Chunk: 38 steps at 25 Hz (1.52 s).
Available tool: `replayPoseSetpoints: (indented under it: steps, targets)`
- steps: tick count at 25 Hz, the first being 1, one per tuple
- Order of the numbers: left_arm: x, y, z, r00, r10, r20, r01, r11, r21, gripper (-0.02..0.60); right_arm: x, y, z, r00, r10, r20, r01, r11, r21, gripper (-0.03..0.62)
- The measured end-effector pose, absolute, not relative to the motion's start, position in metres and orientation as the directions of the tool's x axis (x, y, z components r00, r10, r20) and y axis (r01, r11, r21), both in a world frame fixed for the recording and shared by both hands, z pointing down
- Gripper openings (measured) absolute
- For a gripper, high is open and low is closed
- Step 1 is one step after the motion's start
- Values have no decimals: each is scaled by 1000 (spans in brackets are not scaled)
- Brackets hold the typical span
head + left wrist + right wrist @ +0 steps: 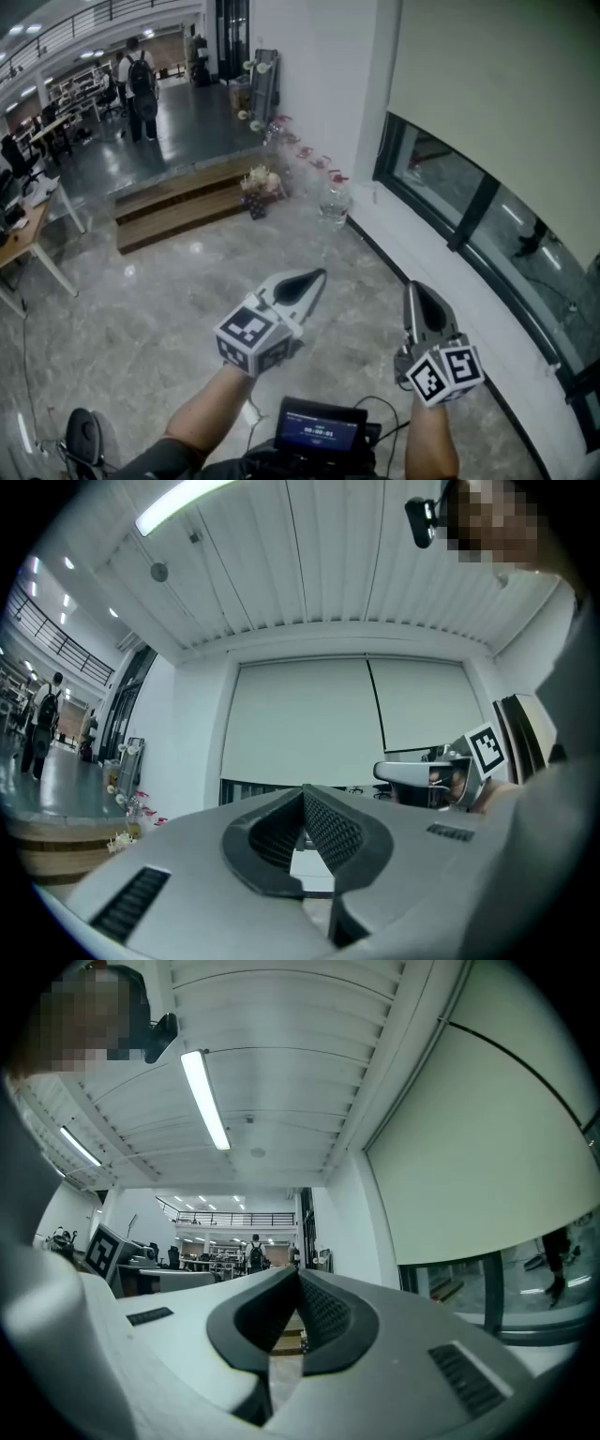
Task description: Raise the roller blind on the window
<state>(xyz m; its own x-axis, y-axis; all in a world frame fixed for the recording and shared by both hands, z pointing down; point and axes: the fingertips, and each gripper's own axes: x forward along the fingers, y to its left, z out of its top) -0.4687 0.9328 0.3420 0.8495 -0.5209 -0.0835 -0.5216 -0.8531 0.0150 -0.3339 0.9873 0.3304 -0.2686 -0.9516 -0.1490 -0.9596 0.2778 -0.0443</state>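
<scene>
Beside roller blind [506,103], left gripper [317,276], right gripper [412,287] both pressed together, screen [319,433] possibly timer

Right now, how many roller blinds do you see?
2: a wide blind at left, a narrower blind beside it, in the left gripper view. Others may be hidden.

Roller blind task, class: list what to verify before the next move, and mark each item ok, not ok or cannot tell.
1. Roller blind lowered over the window, needing raising: ok.
2. Left gripper shut, empty: ok.
3. Right gripper shut, empty: ok.
4. Grippers at the roller blind: not ok, both short of it.
5. Means of raising it in view: cannot tell.
</scene>
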Motion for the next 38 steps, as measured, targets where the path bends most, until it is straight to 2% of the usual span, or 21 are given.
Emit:
replayPoseSetpoints:
  steps: [9,27,38]
  targets:
    - [-458,885,335,829,-552,-89,-554,-833,1,-8,-322,930,322,-319,-929,-189,-942,333,-49,0]
    - [-335,748,312,810,-577,-110,-582,-813,-23,-8,-211,784,312,-384,-897,-220,-915,402,-39,0]
    - [-291,700,323,796,-599,-92,-600,-800,12,-8,-164,741,316,-399,-894,-204,-909,415,-42,0]
